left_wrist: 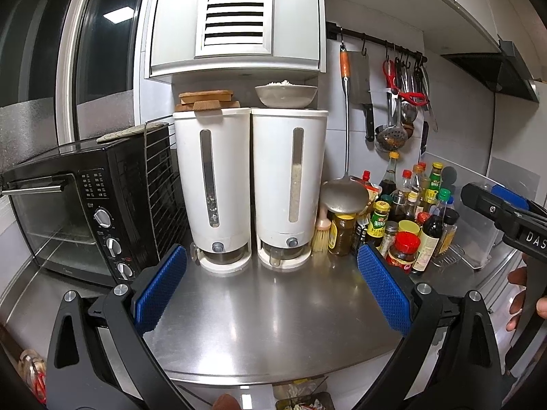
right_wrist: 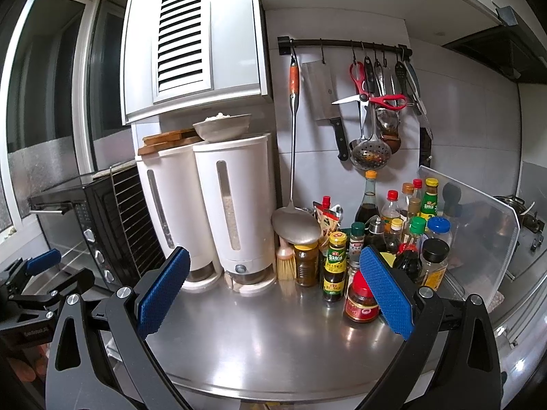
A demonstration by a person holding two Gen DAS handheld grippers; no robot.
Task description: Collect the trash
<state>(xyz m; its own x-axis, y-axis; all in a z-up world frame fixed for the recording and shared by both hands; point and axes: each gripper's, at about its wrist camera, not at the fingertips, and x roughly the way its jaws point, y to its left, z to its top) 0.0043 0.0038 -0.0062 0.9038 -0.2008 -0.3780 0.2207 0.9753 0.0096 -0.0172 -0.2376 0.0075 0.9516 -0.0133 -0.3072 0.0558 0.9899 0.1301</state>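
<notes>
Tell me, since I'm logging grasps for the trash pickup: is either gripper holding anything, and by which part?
Nothing is held. The left gripper and right gripper are both open above the counter.

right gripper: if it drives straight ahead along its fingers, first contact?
Probably the brush and dark jar standing under the hanging ladle, ahead of the open right gripper. The steel counter before them looks bare. Depth is unclear; the right white dispenser stands close alongside.

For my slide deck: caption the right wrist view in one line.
Open right gripper hovers above a steel counter facing two white rice dispensers, condiment bottles and hanging utensils.
</notes>
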